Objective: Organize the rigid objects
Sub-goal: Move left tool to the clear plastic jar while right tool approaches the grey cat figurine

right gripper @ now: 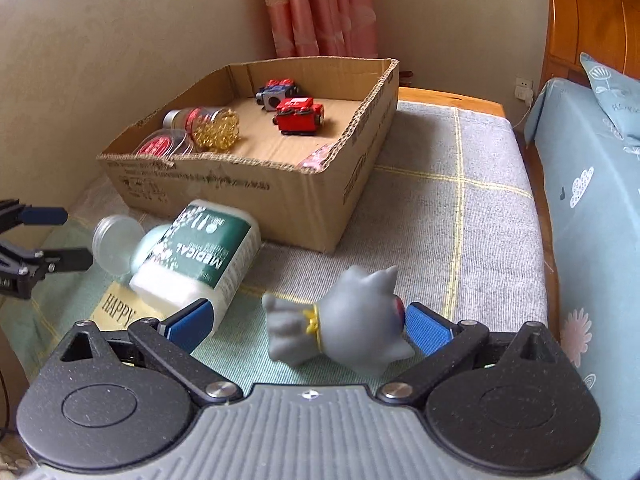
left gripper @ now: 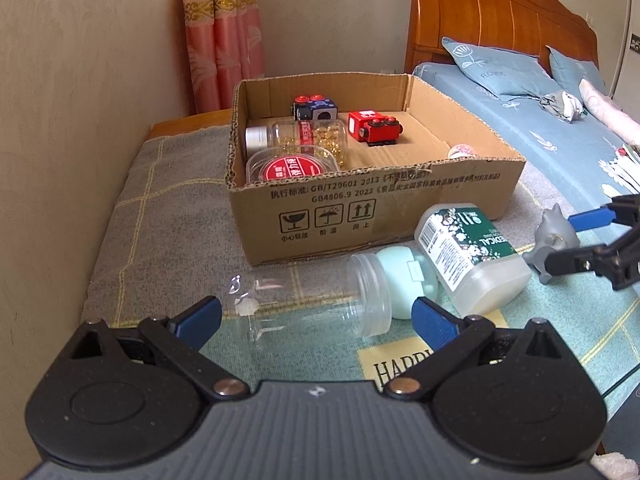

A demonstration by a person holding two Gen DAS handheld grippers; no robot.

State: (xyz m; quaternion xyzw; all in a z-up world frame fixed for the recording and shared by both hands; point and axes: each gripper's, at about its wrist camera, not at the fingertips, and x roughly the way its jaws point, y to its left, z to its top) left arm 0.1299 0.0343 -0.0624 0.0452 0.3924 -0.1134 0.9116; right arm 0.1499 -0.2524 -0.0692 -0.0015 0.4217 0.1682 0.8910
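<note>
**Two spread grippers beside a cardboard box**

The left gripper (left gripper: 316, 316) is spread wide around a clear jar (left gripper: 312, 308) lying on the cloth. A grey toy figure (right gripper: 344, 320) is bracketed by the wide-spread right gripper (right gripper: 308, 322), its right pad just beside the toy. The cardboard box (left gripper: 376, 216) stands behind.

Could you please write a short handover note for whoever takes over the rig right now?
Left gripper: open, low over the clear plastic jar lying on its side, nothing held.
Right gripper: open around the grey cat figure, which lies on the mat; not clamped yet.
Done: in the cardboard box are the blue toy car, red toy car, capsule jar, red-lidded container and a small pink item.
Left: clear jar, green-labelled bottle lying in front of the box, and the cat figure.
</note>
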